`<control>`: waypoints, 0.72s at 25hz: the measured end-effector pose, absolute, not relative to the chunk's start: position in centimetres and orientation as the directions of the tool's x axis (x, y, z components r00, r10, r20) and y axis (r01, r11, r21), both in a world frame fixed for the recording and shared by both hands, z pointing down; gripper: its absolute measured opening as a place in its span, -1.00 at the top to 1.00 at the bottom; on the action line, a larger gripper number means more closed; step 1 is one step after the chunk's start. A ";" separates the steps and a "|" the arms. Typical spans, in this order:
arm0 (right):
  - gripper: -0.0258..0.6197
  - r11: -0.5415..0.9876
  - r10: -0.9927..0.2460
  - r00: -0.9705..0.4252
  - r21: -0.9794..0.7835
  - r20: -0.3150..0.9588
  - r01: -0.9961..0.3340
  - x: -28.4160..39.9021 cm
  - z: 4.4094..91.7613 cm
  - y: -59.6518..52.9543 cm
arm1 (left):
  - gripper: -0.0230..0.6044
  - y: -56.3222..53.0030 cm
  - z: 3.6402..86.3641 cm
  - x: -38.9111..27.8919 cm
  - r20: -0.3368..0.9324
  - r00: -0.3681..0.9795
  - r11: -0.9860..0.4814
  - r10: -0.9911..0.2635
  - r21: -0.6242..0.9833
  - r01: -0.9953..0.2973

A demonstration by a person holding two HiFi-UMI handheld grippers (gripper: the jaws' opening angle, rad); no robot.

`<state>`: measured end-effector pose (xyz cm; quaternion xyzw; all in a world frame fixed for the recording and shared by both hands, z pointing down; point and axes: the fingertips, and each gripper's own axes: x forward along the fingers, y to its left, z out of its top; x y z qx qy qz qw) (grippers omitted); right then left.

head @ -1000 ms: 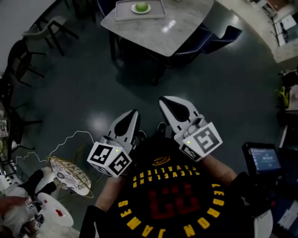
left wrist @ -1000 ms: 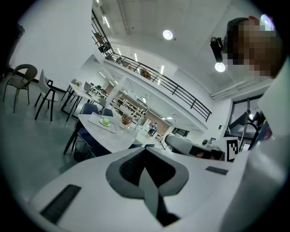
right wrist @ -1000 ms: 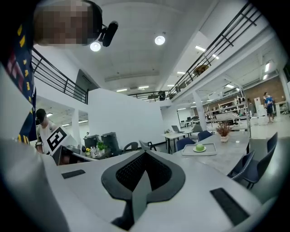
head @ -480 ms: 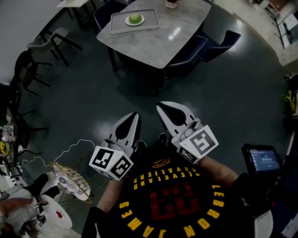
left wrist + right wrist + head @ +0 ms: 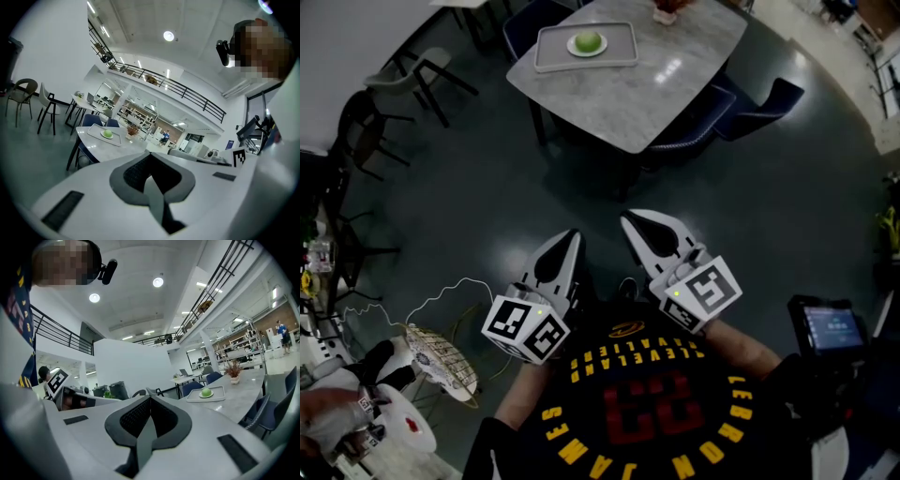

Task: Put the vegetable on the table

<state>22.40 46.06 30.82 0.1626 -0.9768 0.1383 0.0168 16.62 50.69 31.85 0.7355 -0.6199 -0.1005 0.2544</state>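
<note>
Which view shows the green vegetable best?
The head view: from above, the green vegetable sits whole on its plate in the tray. Both gripper views show it only as a small distant side-on ball.

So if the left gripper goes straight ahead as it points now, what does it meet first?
Nothing nearby: the left gripper, shut and empty, has open floor ahead. Its line then heads for the near corner of the table, away from the tray; it might pass above.
</note>
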 end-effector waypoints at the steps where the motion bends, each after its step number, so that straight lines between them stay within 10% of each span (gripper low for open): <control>1: 0.91 0.908 -0.316 -0.945 -0.263 0.082 -0.326 21.9 31.0 45.5 | 0.93 50.1 32.1 16.1 0.169 0.213 -0.102 -0.962 0.502 -0.859; 18: 0.91 0.850 -0.445 -0.886 -0.249 0.133 -0.464 5.2 29.5 34.7 | 0.93 38.6 30.6 -0.7 0.121 0.359 -0.259 -0.925 0.488 -0.833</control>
